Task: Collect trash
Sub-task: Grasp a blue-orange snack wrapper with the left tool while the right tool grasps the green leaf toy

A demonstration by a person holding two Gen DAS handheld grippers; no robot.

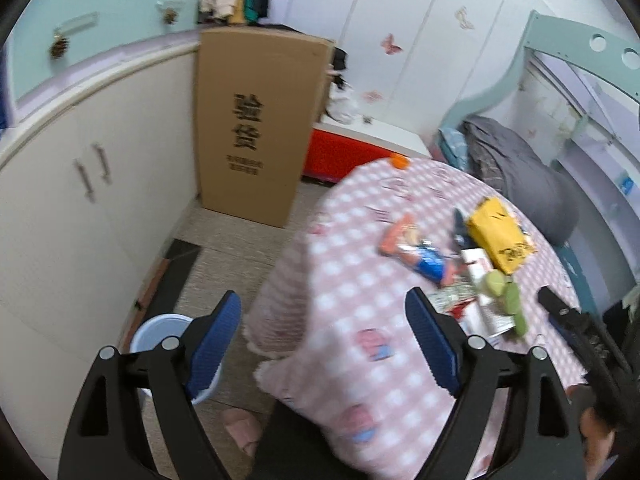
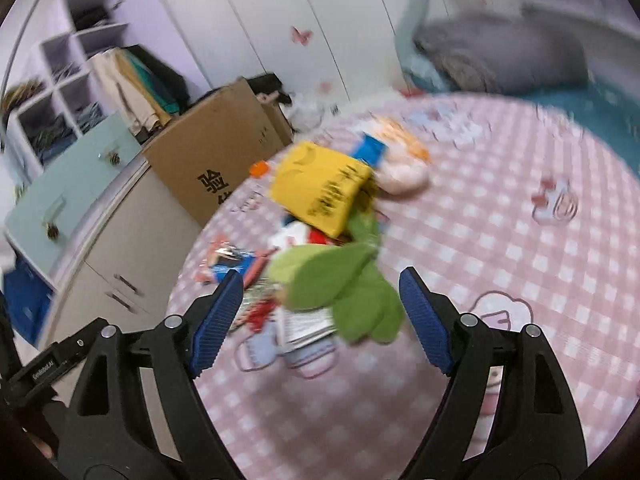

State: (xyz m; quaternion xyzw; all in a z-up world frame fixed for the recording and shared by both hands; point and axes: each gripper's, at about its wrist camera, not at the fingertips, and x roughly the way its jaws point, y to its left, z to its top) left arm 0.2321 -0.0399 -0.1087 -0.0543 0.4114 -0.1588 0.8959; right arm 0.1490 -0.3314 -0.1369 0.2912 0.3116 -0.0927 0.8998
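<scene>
A pile of trash lies on the pink checked bedsheet [image 1: 360,360]: a yellow bag [image 1: 500,236], a blue and orange snack wrapper [image 1: 416,246], a crumpled green piece [image 1: 506,300] and white papers. My left gripper [image 1: 323,296] is open and empty over the bed's edge, left of the pile. A white bin [image 1: 160,332] stands on the floor behind its left finger. My right gripper [image 2: 321,274] is open above the pile. The green piece [image 2: 344,288] shows between its fingers, apart from both pads, with the yellow bag [image 2: 320,188] beyond it. The right wrist view is blurred.
A tall cardboard box [image 1: 256,120] stands on the floor against the cream cabinet [image 1: 80,200]. A grey blanket [image 1: 520,176] lies at the bed's far end. There is a small orange thing [image 1: 399,162] at the far bed edge and a pink slipper [image 1: 240,428] beside the bin.
</scene>
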